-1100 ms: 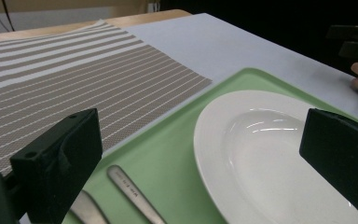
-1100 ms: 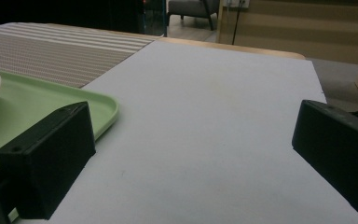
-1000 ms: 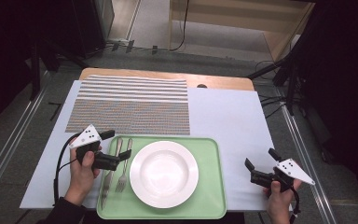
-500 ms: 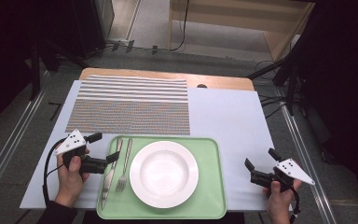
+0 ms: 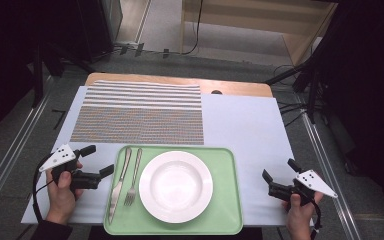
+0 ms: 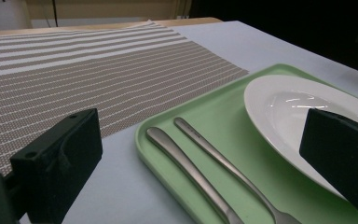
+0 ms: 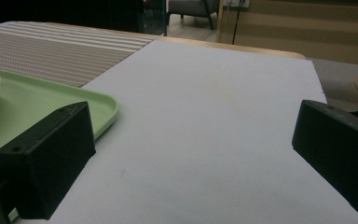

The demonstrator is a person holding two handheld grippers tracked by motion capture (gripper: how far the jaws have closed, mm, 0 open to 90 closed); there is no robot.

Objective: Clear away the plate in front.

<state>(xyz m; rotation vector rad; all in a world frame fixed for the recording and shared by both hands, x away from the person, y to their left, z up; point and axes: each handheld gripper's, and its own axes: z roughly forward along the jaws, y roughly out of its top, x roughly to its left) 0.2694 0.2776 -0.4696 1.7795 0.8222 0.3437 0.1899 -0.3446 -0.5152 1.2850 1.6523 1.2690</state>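
Note:
A green tray (image 5: 225, 167) lies at the table's near edge with a white plate (image 5: 175, 186) in its middle. A knife (image 5: 119, 180) and a fork (image 5: 134, 176) lie side by side on the tray, left of the plate. My left gripper (image 5: 97, 160) is open and empty, just left of the tray, pointing at the cutlery. In the left gripper view, the knife (image 6: 186, 170), the fork (image 6: 223, 165) and the plate (image 6: 284, 112) lie beyond the open left gripper (image 6: 200, 135). My right gripper (image 5: 280, 171) stands open and empty to the right of the tray.
A striped woven placemat (image 5: 140, 115) lies behind the tray on a pale sheet (image 5: 245, 125) covering the wooden table. In the right gripper view, the right gripper (image 7: 193, 140) faces bare sheet (image 7: 214, 93), with the tray's corner (image 7: 100, 105) at left.
My left gripper has drawn back to the left, from over the knife and fork to beside the tray. The cutlery stays on the tray. The right gripper has not moved.

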